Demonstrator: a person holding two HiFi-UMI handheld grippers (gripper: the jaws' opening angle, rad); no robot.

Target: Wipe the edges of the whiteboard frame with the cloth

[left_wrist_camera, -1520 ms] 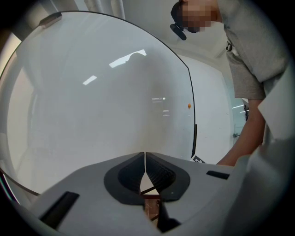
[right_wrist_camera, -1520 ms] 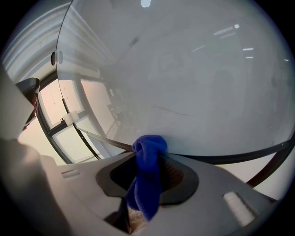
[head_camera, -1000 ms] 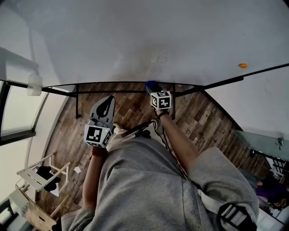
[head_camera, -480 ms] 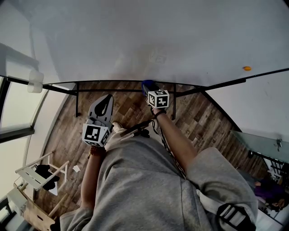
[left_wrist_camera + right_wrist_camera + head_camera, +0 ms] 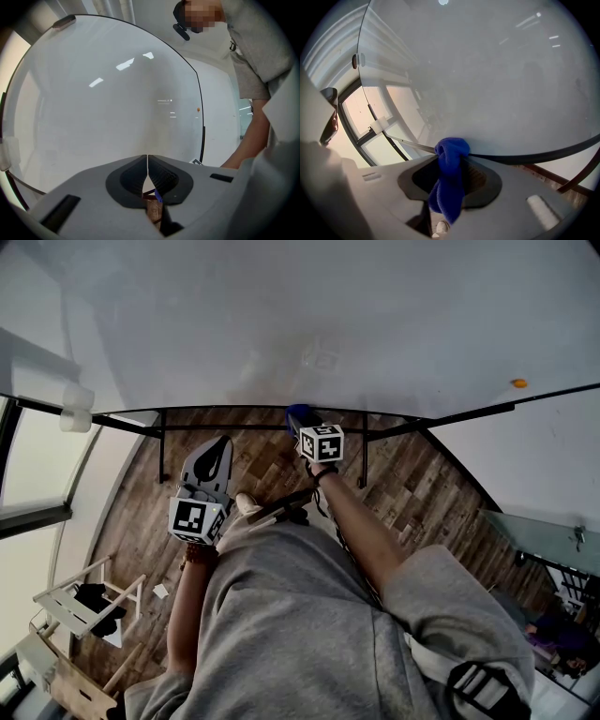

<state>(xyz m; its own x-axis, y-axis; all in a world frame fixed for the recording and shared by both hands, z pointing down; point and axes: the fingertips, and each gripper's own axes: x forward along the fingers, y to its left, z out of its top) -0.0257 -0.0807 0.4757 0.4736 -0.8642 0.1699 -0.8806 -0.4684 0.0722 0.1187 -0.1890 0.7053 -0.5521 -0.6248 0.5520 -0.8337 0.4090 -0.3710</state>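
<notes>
Jaws of the right gripper [image 5: 451, 174] are clamped on the blue cloth [image 5: 450, 154], whose bunched top presses against the black bottom edge of the whiteboard frame [image 5: 525, 156]. The left gripper [image 5: 147, 164] has its jaws together on nothing and hangs below that edge. Only a small knot of cloth meets the frame — a tilt or a harder push could let bare plastic scrape it, or send the cloth up onto the whiteboard [image 5: 300, 315], missing the edge. Since a second ago the cloth and right gripper have slid leftward along the bottom edge; the left gripper has barely shifted.
</notes>
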